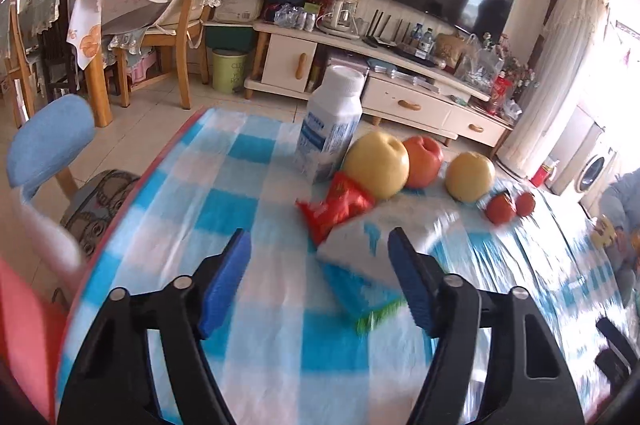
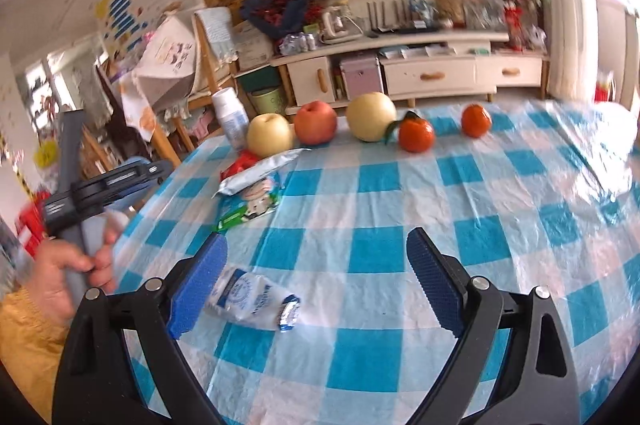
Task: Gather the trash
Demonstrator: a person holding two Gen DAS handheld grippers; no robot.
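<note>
On the blue-checked tablecloth lie a red snack wrapper, a silver-and-blue snack bag and a white bottle standing upright. My left gripper is open, just short of the snack bag, empty. In the right wrist view the same bag and red wrapper lie at the left, the bottle behind them. A crumpled white-blue wrapper lies by the left finger of my open, empty right gripper.
Two yellow pears, a red apple and two tangerines line the far table edge. A blue chair stands left of the table. The left gripper's handle and hand show at left.
</note>
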